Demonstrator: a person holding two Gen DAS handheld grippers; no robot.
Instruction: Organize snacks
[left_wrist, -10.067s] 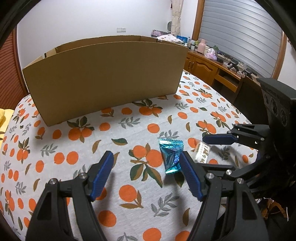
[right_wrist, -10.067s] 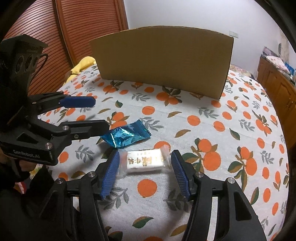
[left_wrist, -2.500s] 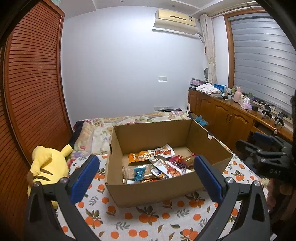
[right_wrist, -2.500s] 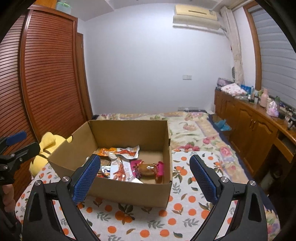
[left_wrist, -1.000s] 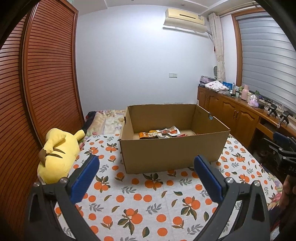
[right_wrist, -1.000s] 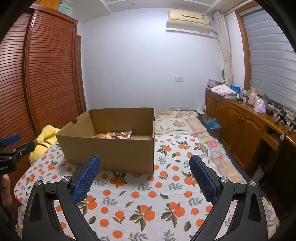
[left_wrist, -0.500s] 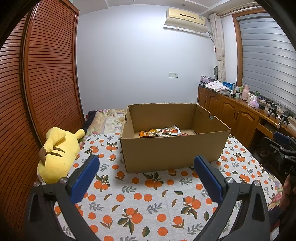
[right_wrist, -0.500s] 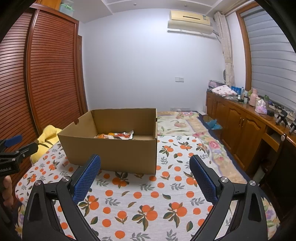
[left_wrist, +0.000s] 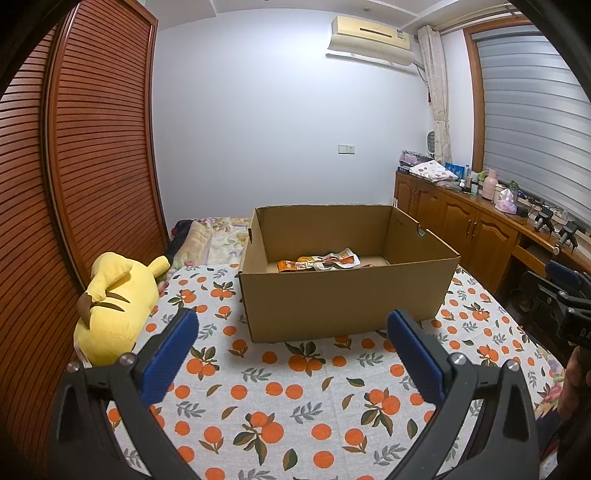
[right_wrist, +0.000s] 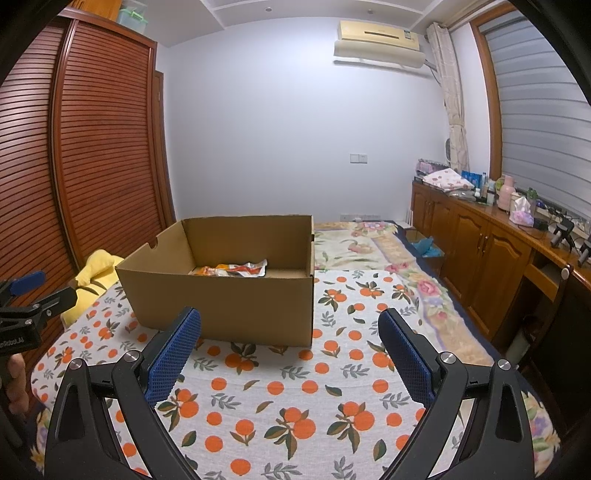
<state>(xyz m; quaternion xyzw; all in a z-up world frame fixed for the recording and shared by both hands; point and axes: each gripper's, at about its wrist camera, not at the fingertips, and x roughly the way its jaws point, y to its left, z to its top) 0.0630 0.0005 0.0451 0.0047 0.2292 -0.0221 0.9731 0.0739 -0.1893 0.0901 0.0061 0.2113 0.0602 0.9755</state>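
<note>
We hold the left gripper (left_wrist: 291, 338) up over the cloth (left_wrist: 280, 402), its blue pads (left_wrist: 168, 354) spread wide with nothing between them. The right gripper (right_wrist: 290, 338) is the same: jaws far apart, empty, raised above the orange-print cover.

Ahead of us sits the box (left_wrist: 343, 295), open at the top, resting on the cloth. From the left wrist we look at its long front wall and down into it; from the right wrist we see the box (right_wrist: 229, 299) more corner-on, set a little to our left. Both grippers hang well back from it, touching nothing.

Inside, the snacks (left_wrist: 321, 261) lie on the floor of the box toward the back wall, orange and white wrappers in a small heap. The right view catches the same snacks (right_wrist: 236, 268) over the front edge; how many packets there are, we cannot tell. The near wall hides the rest of the floor.

A yellow plush (left_wrist: 114, 295) lies at the left edge of the cloth, just beside the brown slatted wardrobe (left_wrist: 81, 177), apart from the box. Along the right wall runs a wooden cabinet (right_wrist: 491, 251) with bottles and fabrics on top. Each camera also catches the other gripper at the rim of its frame.
</note>
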